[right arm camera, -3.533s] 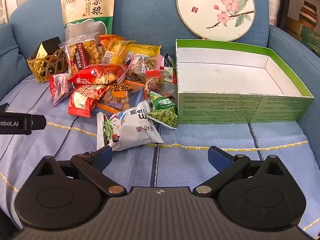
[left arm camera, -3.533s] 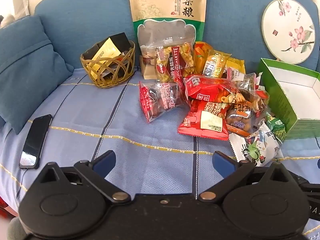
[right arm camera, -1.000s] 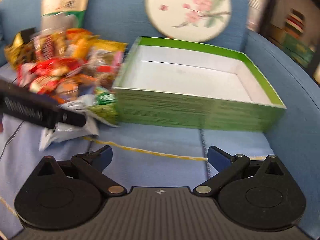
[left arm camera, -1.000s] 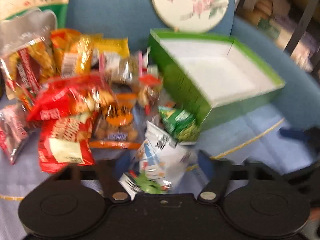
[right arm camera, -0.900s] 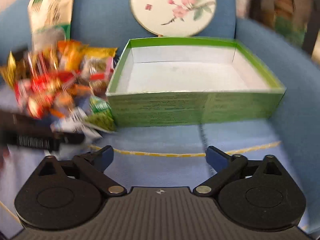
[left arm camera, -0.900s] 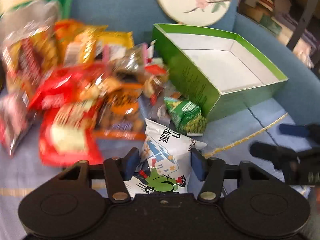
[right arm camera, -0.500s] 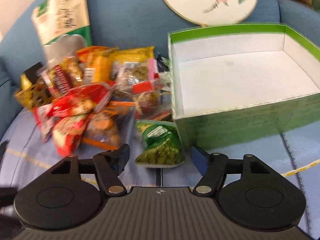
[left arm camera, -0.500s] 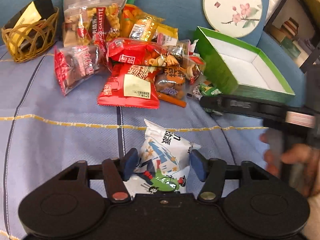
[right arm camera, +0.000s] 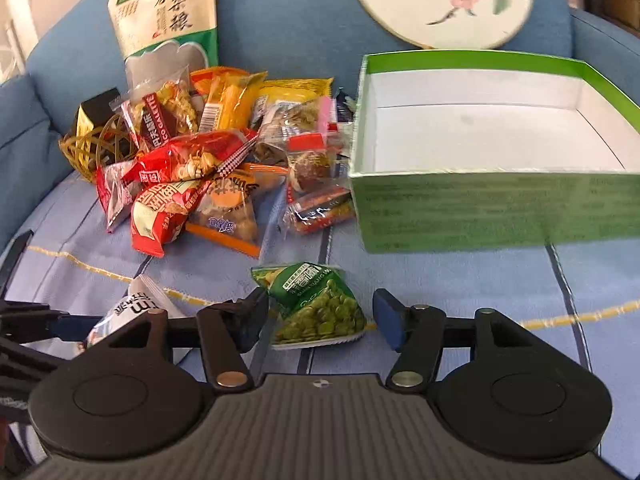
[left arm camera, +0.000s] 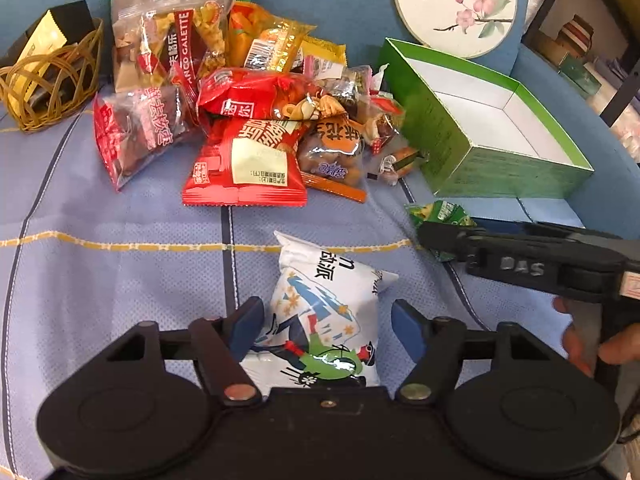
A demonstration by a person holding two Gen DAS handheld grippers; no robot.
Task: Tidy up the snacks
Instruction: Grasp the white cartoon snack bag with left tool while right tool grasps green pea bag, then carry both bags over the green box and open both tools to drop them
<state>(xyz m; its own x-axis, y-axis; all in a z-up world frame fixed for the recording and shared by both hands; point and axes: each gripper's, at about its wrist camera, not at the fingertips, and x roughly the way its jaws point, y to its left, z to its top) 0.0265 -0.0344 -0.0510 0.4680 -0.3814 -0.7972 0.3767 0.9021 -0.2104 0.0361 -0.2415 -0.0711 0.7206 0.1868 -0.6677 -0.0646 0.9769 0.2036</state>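
Observation:
A white cartoon-print snack bag [left arm camera: 320, 304] lies on the blue sofa cover between the jaws of my left gripper [left arm camera: 328, 328]. Those jaws are closing; the left pad touches the bag and a gap shows at the right pad. A green pea packet [right arm camera: 316, 304] lies between the jaws of my right gripper [right arm camera: 320, 318], which are opening and stand clear of it. The empty green box [right arm camera: 480, 208] stands behind it to the right. The snack pile [left arm camera: 260, 120] lies left of the green box [left arm camera: 500, 168]. My right gripper [left arm camera: 520, 256] crosses the left wrist view over the pea packet [left arm camera: 440, 212].
A wicker basket [left arm camera: 44, 80] holding a black-and-gold pack sits far left. A tall grain bag [right arm camera: 168, 20] and a round flower fan [right arm camera: 440, 0] lean on the sofa back. A person's hand [left arm camera: 580, 344] holds the right gripper. The sofa arm rises past the box.
The right gripper has come down around the green pea packet, which now lies further out from the box. The left gripper keeps the white bag between its pads, now standing a little wider.

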